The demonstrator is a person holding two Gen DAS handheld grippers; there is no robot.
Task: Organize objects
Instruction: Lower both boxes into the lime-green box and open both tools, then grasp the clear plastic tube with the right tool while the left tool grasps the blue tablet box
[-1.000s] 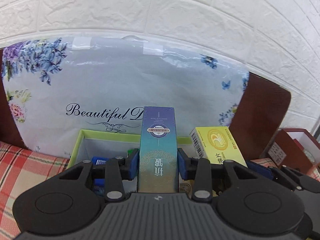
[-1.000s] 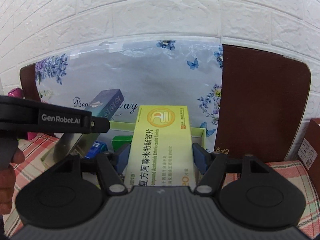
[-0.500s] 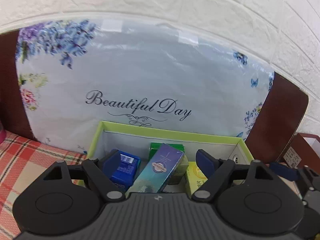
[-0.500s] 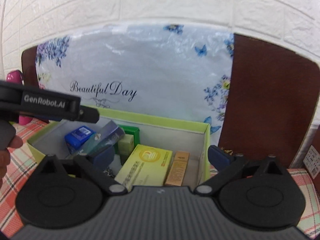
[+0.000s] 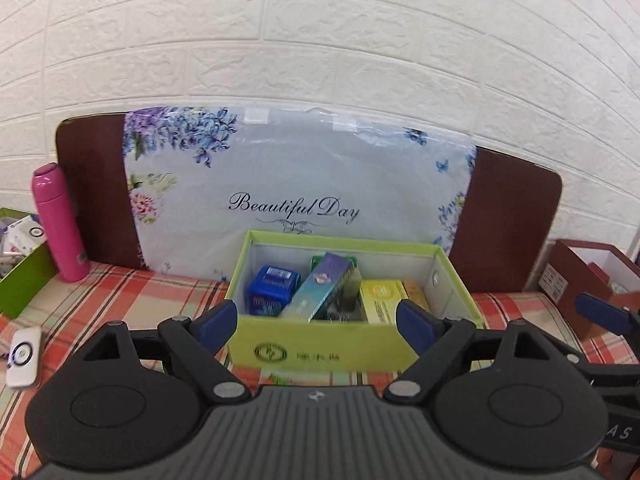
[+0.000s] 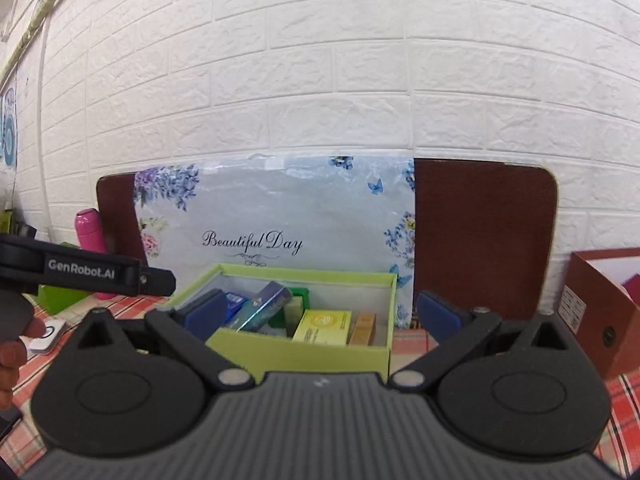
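A lime-green open box (image 5: 320, 354) (image 6: 296, 350) stands on the checked cloth by the floral board. In it a teal-purple carton (image 5: 320, 288) (image 6: 262, 306) leans, beside a blue box (image 5: 272, 288), a yellow medicine box (image 5: 380, 300) (image 6: 324, 326), a tan box (image 6: 362, 328) and a green box (image 6: 298, 294). My left gripper (image 5: 316, 324) is open and empty, in front of the box. My right gripper (image 6: 320, 314) is open and empty, also in front of it.
A pink bottle (image 5: 60, 222) (image 6: 90, 230) and a green bin (image 5: 20, 284) stand at the left. A white device (image 5: 24, 354) lies on the cloth. A brown box (image 5: 580, 280) (image 6: 600, 312) stands at the right. The floral board (image 5: 300, 192) leans on the brick wall.
Both grippers opened, dropped the teal carton and the yellow box into the green box, then drew back and away from it.
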